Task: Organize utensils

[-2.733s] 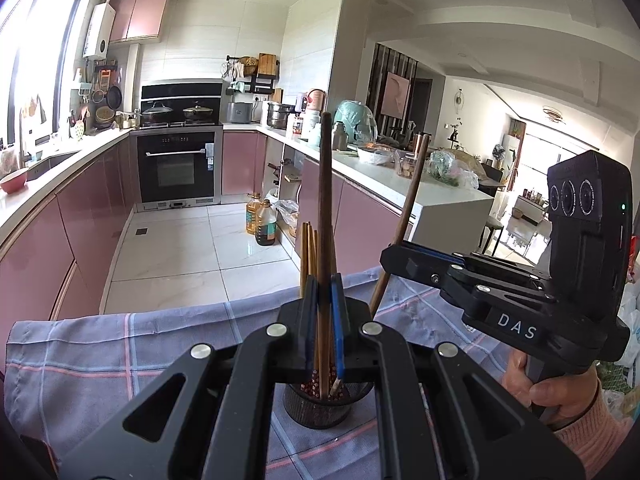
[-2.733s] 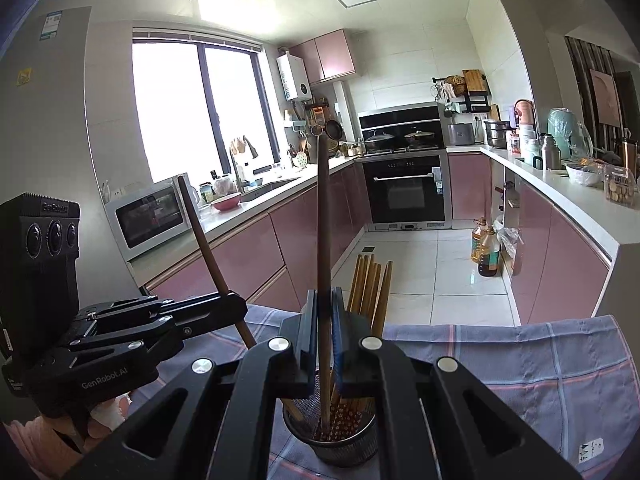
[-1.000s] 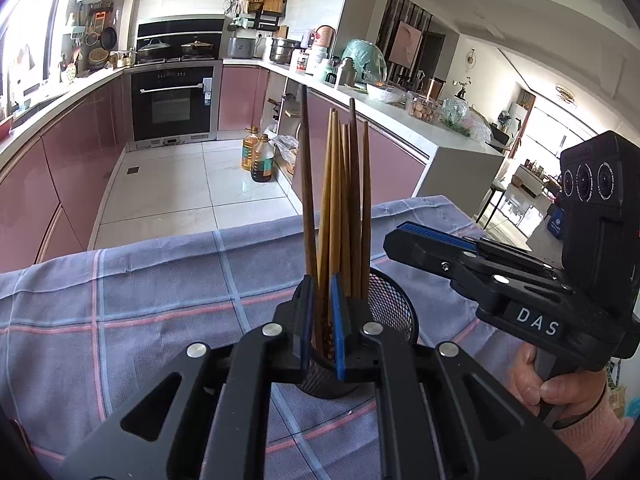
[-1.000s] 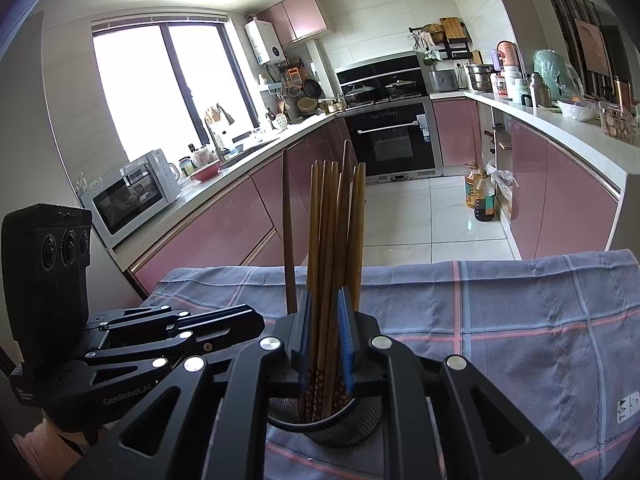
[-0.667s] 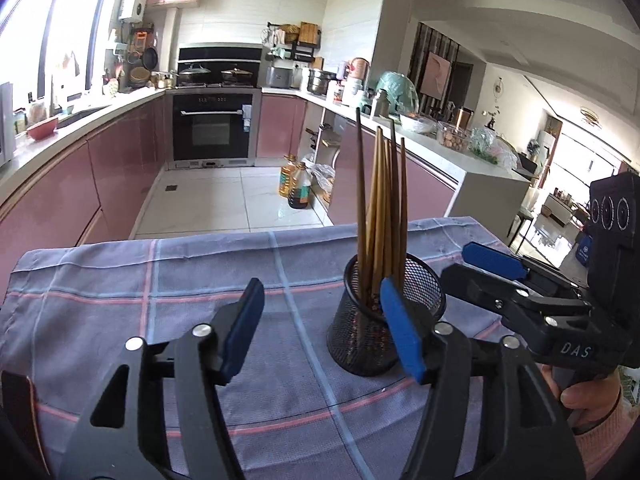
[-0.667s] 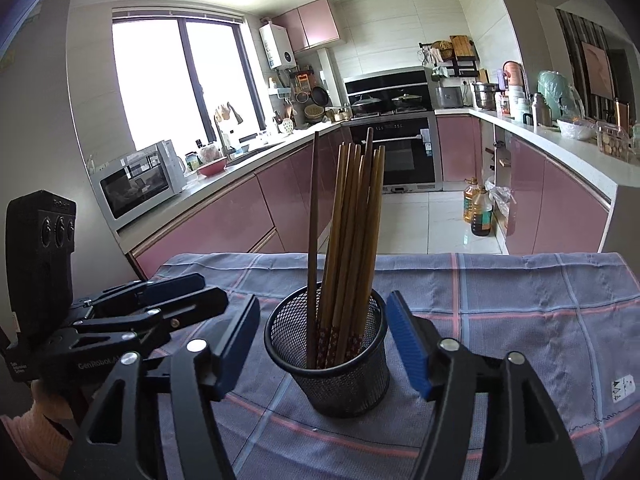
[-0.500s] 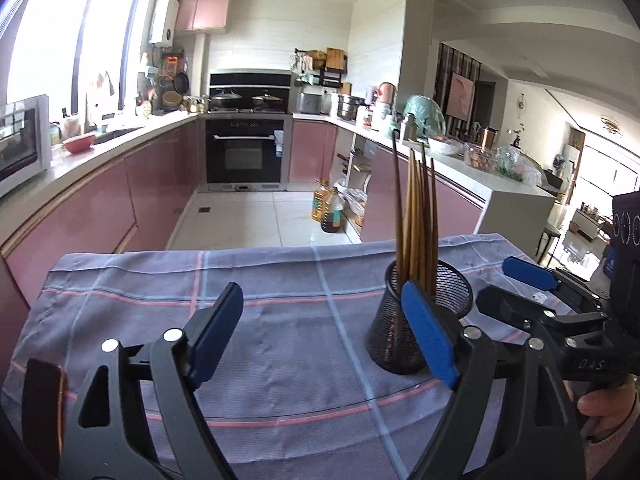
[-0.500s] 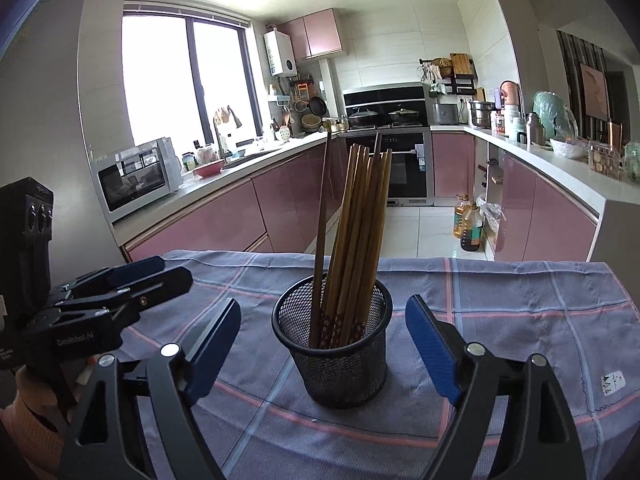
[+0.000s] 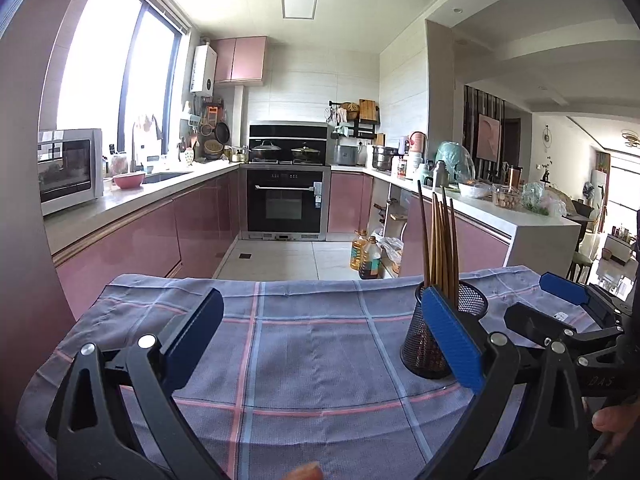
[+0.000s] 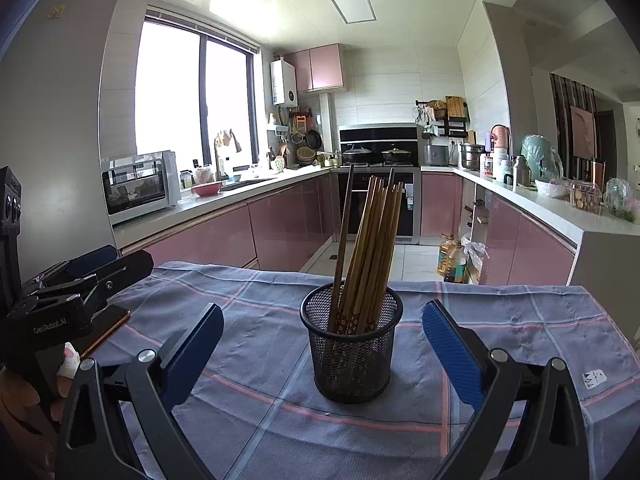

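Wooden chopsticks (image 10: pixel 370 240) stand bundled in a black mesh holder (image 10: pixel 351 354), which sits on the checked cloth (image 10: pixel 500 320) covering the bench. Seen from the right claw (image 10: pixel 322 346), the holder is straight ahead, between and just beyond its two blue pads, which stand wide apart with nothing in them. From the left claw (image 9: pixel 320 330), also spread wide and empty, the holder (image 9: pixel 440 336) is off to the right, partly hidden behind the right-hand pad, with the sticks (image 9: pixel 438 244) rising above it.

All the sticks visible are in the holder and none lies loose on the cloth that either view shows, so the tidying looks done or close to it. One darker stick (image 10: pixel 342 240) leans apart from the paler bunch, towards the left side of the rim.

As for handling: the sticks are likely light, stiff and smooth, so a single one would tend to pivot or slip in a loose pinch. The mid to upper shaft, clear of the rim, looks the best place to take hold, pads closing across the thickness. The holder is probably light too, and with tall sticks inside it could tip if nudged sideways; any shift of it would be safer by its wall low down.
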